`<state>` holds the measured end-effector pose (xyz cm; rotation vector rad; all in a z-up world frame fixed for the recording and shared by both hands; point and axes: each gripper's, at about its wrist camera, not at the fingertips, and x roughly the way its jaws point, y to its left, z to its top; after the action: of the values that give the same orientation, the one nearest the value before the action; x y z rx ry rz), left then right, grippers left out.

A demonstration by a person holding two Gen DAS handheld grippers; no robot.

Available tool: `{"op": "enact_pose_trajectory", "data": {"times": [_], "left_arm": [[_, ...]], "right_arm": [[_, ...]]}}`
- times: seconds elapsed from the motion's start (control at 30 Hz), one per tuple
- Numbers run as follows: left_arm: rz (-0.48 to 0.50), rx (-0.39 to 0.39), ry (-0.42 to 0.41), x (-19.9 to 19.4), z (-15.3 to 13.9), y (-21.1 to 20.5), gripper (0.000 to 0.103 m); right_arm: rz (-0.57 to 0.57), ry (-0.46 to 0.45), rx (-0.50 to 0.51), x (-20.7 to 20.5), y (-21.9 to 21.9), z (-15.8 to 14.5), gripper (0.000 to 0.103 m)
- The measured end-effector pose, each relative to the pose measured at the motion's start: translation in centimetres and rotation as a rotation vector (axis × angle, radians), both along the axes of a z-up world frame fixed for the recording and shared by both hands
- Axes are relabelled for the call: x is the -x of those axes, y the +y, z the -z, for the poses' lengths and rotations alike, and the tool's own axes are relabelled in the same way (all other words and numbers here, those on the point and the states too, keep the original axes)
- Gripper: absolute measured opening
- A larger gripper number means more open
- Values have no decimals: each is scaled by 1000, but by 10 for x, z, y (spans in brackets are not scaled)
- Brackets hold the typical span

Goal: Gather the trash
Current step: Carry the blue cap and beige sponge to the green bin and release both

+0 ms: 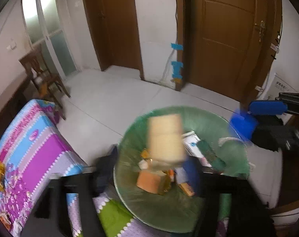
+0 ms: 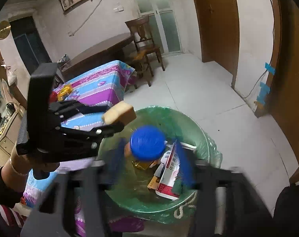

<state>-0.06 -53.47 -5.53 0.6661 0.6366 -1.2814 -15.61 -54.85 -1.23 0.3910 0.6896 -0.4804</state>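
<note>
A bin lined with a green bag (image 1: 234, 158) (image 2: 200, 130) stands on the floor beside the table and holds several boxes and wrappers. My left gripper (image 1: 149, 173) is above it; a tan box (image 1: 165, 136) sits between its open jaws, blurred. In the right wrist view the left gripper (image 2: 112, 118) shows with the tan box (image 2: 120, 113) at its fingertips. My right gripper (image 2: 149, 158) is over the bin with a blue round lid (image 2: 147, 143) between its blue fingers (image 2: 184, 162), blurred.
A table with a pink and blue cloth (image 1: 31, 138) (image 2: 98, 90) is left of the bin, with a yellow wrapper (image 2: 64, 91) and a red thing on it. A wooden chair (image 2: 145, 45) and brown doors (image 1: 228, 35) stand behind.
</note>
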Motion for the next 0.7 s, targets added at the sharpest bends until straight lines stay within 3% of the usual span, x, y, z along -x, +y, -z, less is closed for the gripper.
{"op": "enact_pose_trajectory", "data": {"times": [0.07,0.53,0.63,0.7], "left_arm": [[-14,-1,-29,-1,3,3,72],[17,1,15,-4,3,2,74],[30,28,60,-6,0,5,92],[14,51,46,-6,-3,6,95]], "right_arm": [[15,8,15,1,-1,4,65],[65,-40,14,14,-6,-5,65],[71,-43,17,17,-5,-6,65],[70,-46,18,17,-4,-5,65]]}}
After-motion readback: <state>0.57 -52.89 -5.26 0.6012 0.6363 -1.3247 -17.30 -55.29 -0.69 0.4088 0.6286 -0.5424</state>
